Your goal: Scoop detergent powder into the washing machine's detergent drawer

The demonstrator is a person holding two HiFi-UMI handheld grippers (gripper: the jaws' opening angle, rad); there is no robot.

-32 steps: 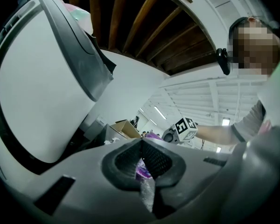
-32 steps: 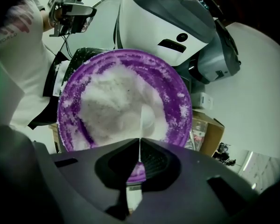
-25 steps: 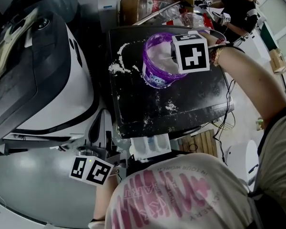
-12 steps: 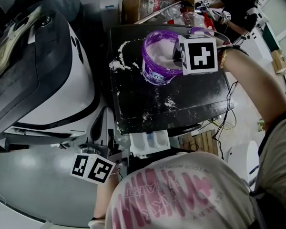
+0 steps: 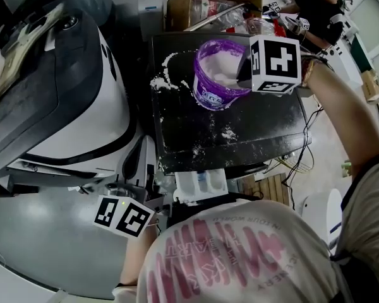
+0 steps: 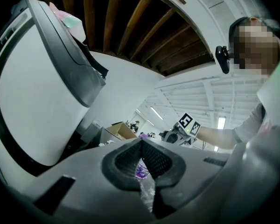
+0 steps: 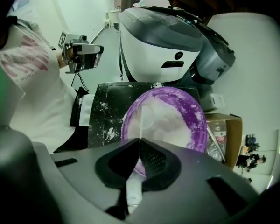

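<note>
A purple tub [image 5: 220,76] of white detergent powder stands on a black top [image 5: 252,128]. My right gripper [image 5: 243,73] hangs over the tub's right side, pointing down, with its marker cube above it. In the right gripper view, that gripper [image 7: 140,143] is shut on the thin handle of a white scoop [image 7: 146,116], whose bowl sits edge-on above the powder in the tub [image 7: 177,120]. The open white detergent drawer [image 5: 201,185] juts out below the black top's near edge. My left gripper [image 5: 139,197] is held level at the lower left, shut and holding nothing.
A large white and grey washing machine [image 5: 63,106] fills the left. Spilled powder [image 5: 164,81] lies on the black top left of the tub and in front of it. A cardboard box [image 5: 202,2] of clutter stands behind it. Another person [image 5: 322,11] works at the back right.
My right gripper has risen a little and shifted right over the tub, rolling slightly with the scoop still held. The left gripper has stayed in place.
</note>
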